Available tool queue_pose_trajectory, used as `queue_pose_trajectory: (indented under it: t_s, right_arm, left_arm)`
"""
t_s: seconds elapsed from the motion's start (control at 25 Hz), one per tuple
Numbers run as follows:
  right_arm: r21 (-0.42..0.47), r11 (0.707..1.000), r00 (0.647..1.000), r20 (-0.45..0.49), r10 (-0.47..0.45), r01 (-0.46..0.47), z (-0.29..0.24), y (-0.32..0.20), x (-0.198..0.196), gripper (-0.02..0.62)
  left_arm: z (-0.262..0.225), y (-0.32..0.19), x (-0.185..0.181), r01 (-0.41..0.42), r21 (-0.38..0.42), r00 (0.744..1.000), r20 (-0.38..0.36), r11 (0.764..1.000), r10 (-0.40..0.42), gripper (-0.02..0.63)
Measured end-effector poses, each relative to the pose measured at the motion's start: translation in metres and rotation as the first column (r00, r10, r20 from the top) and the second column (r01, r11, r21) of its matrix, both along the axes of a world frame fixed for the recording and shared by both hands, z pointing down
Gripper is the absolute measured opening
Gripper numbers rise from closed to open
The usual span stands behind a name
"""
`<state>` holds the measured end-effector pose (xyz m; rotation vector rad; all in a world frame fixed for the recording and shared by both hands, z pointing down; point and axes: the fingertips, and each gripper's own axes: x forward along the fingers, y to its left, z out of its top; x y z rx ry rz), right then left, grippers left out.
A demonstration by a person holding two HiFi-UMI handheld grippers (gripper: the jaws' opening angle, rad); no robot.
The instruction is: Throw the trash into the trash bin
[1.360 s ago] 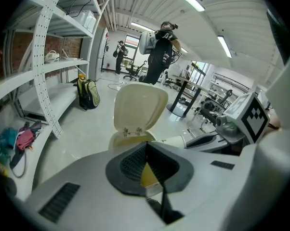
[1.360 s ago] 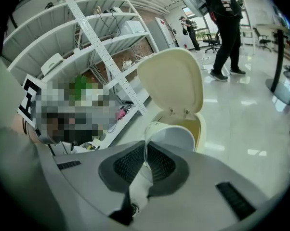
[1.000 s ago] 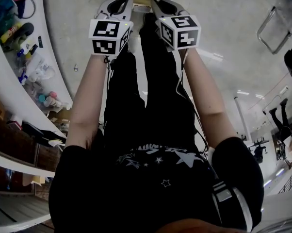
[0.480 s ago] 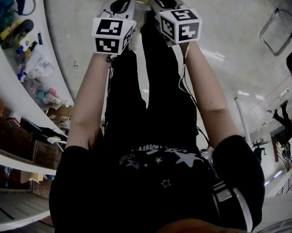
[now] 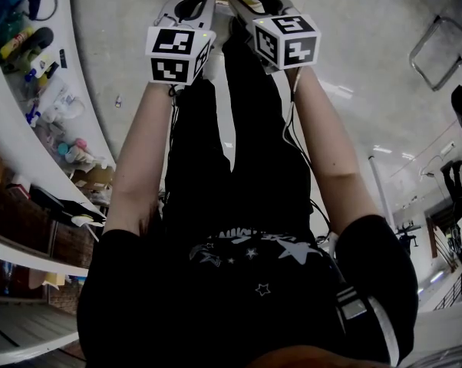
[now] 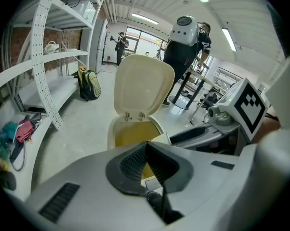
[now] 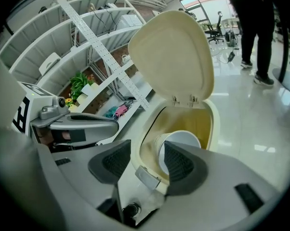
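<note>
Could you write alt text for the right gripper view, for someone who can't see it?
The right tool has jaws that have just been opening and now stand apart, pinching nothing. A white paper cup lies loose just past their tips, over an open cream trash bin with its lid raised. White shelves and a shiny floor lie behind.

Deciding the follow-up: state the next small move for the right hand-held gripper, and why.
Probably draw the right hand-held gripper back from the trash bin. Its jaws have just been opening and now stand apart, and the paper cup sits beyond them inside the bin's open mouth, not gripped.
</note>
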<state>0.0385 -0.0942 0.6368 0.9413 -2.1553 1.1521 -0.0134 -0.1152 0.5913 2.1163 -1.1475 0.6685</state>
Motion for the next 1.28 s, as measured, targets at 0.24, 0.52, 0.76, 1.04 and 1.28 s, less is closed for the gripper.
queue_pose_trajectory:
  t_s: [0.24, 0.52, 0.76, 1.04, 1.28]
  right_arm:
    - [0.016, 0.999, 0.999, -0.038, -0.032, 0.032, 0.001, -0.003, -0.006, 0.21]
    - [-0.027, 0.999, 0.995, -0.089, -0.05, 0.047, 0.014, -0.009, -0.003, 0.209]
    - [-0.061, 0.998, 0.996, -0.088, -0.033, 0.028, 0.023, -0.008, -0.003, 0.209]
    - [-0.077, 0.997, 0.997, -0.074, -0.003, -0.003, 0.016, -0.01, -0.001, 0.209]
    - [-0.04, 0.999, 0.996, -0.08, 0.034, -0.037, -0.006, -0.008, -0.006, 0.19]
  left_arm:
    - [0.002, -0.001, -0.006, 0.007, -0.003, 1.0, 0.003, 1.0, -0.007, 0.009]
    - [0.007, -0.011, -0.011, 0.017, -0.008, 1.0, 0.006, 1.0, -0.017, 0.009]
    - [0.012, -0.014, -0.017, 0.025, -0.014, 1.0, 0.001, 1.0, -0.025, 0.009]
    - [0.004, -0.017, -0.018, 0.019, -0.001, 1.0, -0.013, 1.0, -0.019, 0.009]
    - [-0.019, -0.01, -0.021, -0.014, 0.024, 1.0, -0.025, 1.0, 0.015, 0.009]
